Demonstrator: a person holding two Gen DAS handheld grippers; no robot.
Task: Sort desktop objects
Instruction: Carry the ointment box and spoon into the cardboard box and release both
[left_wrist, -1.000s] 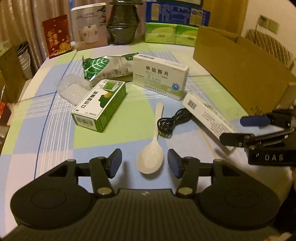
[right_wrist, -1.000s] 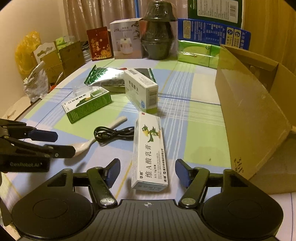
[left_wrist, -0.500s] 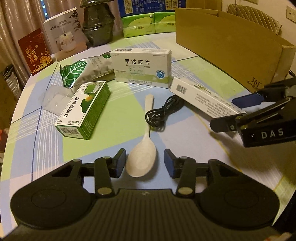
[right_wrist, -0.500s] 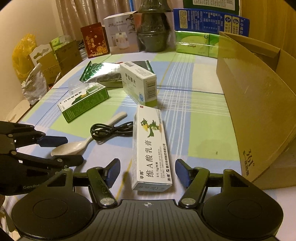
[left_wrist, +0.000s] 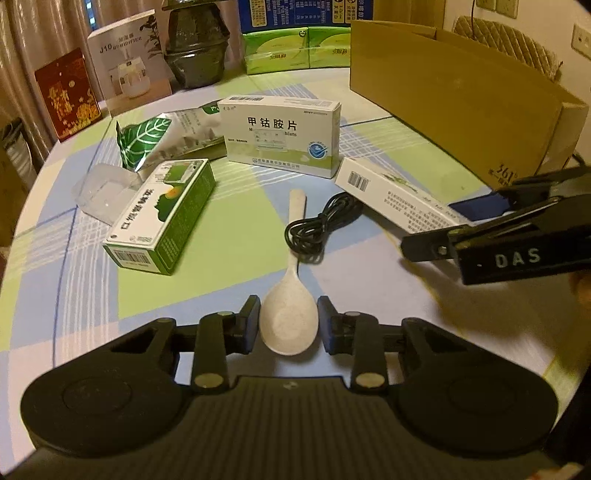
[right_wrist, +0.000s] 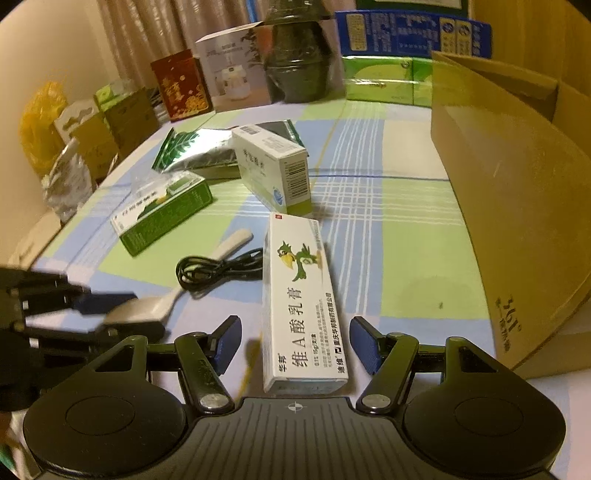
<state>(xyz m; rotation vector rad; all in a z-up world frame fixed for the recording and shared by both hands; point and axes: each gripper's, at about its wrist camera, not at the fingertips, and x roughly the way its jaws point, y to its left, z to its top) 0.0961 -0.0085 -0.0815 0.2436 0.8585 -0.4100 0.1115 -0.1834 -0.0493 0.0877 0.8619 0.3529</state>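
Observation:
A cream spoon (left_wrist: 288, 332) lies on the checked tablecloth, handle pointing away. My left gripper (left_wrist: 288, 324) is closing its jaws on the bowl, and both blue pads touch its sides. The same grip shows blurred in the right wrist view, with the left gripper (right_wrist: 136, 312) at the spoon (right_wrist: 147, 306). A long white ointment box (right_wrist: 303, 302) lies lengthwise between the fingers of my right gripper (right_wrist: 295, 343), which is open with a gap on each side. A coiled black cable (left_wrist: 317, 229) lies between spoon handle and ointment box (left_wrist: 399, 199). The right gripper (left_wrist: 432, 229) enters from the right.
A green box (left_wrist: 162, 218), a white medicine box (left_wrist: 280, 136), a foil leaf bag (left_wrist: 162, 136) and a clear plastic tray (left_wrist: 103, 192) lie further back. A large open cardboard box (right_wrist: 517, 184) stands at the right. Cartons and a dark pot line the far edge.
The left gripper's fingers have drawn in from well apart to touch the spoon bowl. Both wrists rolled slightly. The right gripper's opening is unchanged over the ointment box.

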